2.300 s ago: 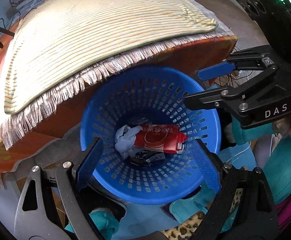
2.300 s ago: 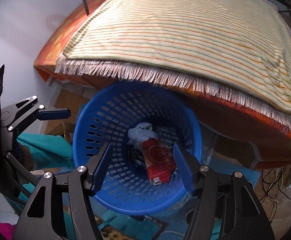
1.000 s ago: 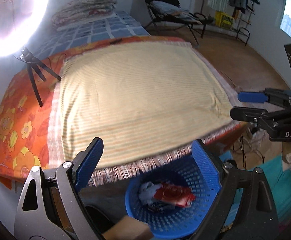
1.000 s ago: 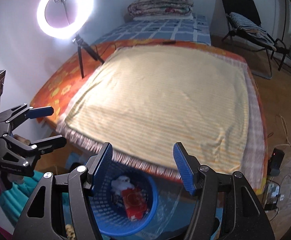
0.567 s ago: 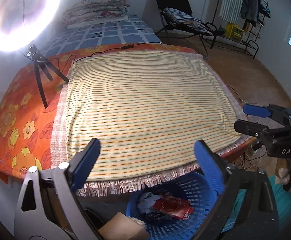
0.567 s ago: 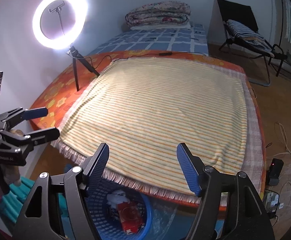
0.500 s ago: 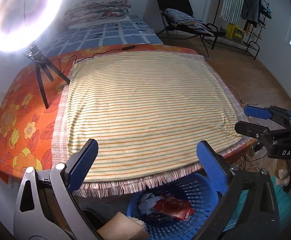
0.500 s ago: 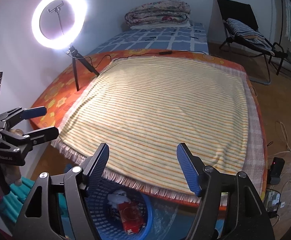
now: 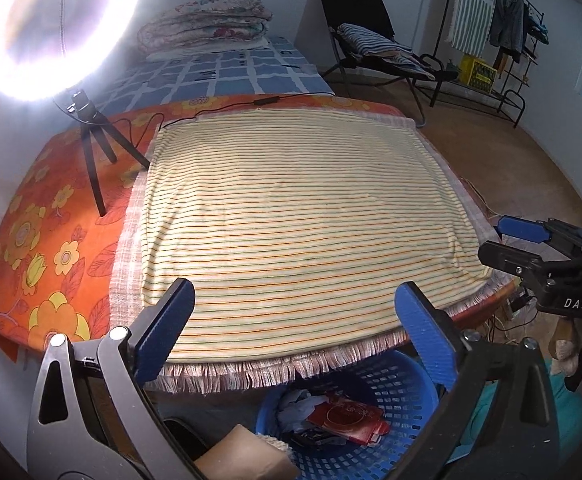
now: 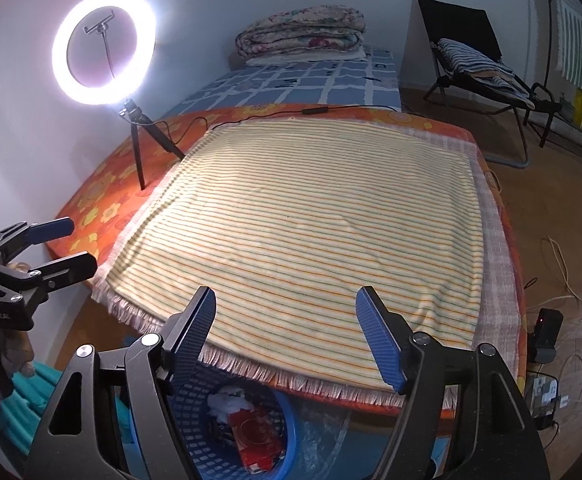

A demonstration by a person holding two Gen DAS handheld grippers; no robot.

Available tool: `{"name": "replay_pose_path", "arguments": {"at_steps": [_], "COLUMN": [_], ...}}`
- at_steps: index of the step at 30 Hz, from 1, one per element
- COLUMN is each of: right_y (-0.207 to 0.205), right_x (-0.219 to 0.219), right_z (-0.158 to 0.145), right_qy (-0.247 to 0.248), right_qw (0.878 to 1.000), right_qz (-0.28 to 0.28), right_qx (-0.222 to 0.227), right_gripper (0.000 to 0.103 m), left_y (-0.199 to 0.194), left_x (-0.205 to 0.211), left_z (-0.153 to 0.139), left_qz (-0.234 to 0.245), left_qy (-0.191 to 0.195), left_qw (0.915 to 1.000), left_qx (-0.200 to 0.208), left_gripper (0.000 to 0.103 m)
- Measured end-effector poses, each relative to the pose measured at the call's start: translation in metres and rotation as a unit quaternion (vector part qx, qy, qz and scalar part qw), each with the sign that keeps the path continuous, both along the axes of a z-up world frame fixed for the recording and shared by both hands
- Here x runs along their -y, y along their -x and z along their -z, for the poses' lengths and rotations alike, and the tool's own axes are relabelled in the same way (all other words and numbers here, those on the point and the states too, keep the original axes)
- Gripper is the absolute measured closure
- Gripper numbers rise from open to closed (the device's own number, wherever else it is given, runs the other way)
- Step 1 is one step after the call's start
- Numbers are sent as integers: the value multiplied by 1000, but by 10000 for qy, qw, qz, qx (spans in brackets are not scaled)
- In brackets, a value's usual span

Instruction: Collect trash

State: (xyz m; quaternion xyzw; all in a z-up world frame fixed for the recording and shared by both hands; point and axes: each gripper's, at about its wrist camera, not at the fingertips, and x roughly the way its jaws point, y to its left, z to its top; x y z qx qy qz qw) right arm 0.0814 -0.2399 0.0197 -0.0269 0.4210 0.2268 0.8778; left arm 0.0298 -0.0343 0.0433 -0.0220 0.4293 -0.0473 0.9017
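Observation:
A blue perforated basket (image 9: 391, 384) stands on the floor under the bed's front edge. It holds a red wrapper (image 9: 347, 418) and crumpled white paper (image 9: 297, 402). It also shows in the right wrist view (image 10: 291, 428), with the red wrapper (image 10: 257, 442) and white paper (image 10: 227, 398). My left gripper (image 9: 293, 320) is open and empty, raised above the basket over the striped blanket's fringe. My right gripper (image 10: 287, 328) is open and empty, likewise raised. Each gripper shows in the other's view: the right one (image 9: 531, 240), the left one (image 10: 47, 248).
A striped cream blanket (image 9: 291, 220) covers the orange floral bed (image 9: 51, 220). A ring light on a tripod (image 10: 105, 48) stands at the bed's left. A folding chair (image 10: 475, 52), folded quilts (image 10: 303, 32), floor cables and a charger (image 10: 547, 332) lie around.
Both grippers have risen from just over the basket to above the bed edge and tilted up, so the whole bed and room show. Both stayed open and empty.

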Motion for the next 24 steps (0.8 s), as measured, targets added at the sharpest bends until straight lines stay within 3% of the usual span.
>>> {"name": "replay_pose_path", "arguments": {"at_steps": [24], "right_y": [3], "right_x": [3], "right_z": [-9], "right_qy": [-78], "right_qw": [9997], "right_qz": [69], "right_qx": [225], "right_gripper": [30], "left_y": [3], "left_x": [-5], "left_z": [-6], "left_qz": [-138], "left_qy": [23], "left_qw": [9997], "left_qx": [204], "left_gripper": [1]}}
